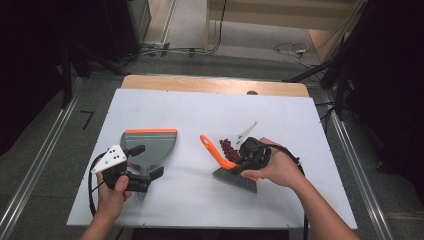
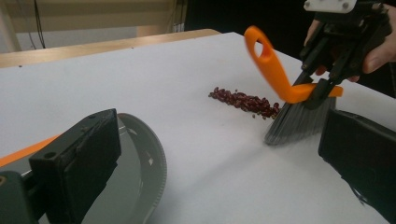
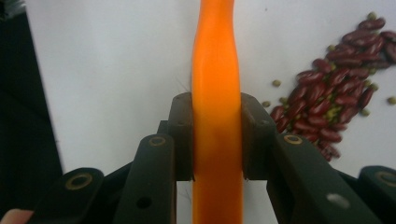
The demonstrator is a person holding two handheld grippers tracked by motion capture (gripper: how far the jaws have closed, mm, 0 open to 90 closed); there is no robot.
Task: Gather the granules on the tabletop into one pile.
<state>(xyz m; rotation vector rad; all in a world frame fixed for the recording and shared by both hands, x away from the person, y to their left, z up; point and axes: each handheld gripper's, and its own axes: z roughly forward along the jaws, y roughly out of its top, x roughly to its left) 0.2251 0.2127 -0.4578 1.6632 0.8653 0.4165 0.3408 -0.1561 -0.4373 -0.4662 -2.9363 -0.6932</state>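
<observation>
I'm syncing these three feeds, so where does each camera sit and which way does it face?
High view: above the person's side, facing forward and down on the white table; forearms and both hands show.
Left gripper view: rides the left tongs, facing the grey-bristled, orange-handled brush; its black jaws show.
Right gripper view: rides the right tongs, looking along the brush handle.
All share the red beans.

The brush (image 1: 231, 167) has an orange handle and grey bristles. It tilts, bristles down on the white worktop, right beside a pile of red beans (image 1: 228, 147). The grey dustpan (image 1: 150, 146) lies flat, well apart.
</observation>
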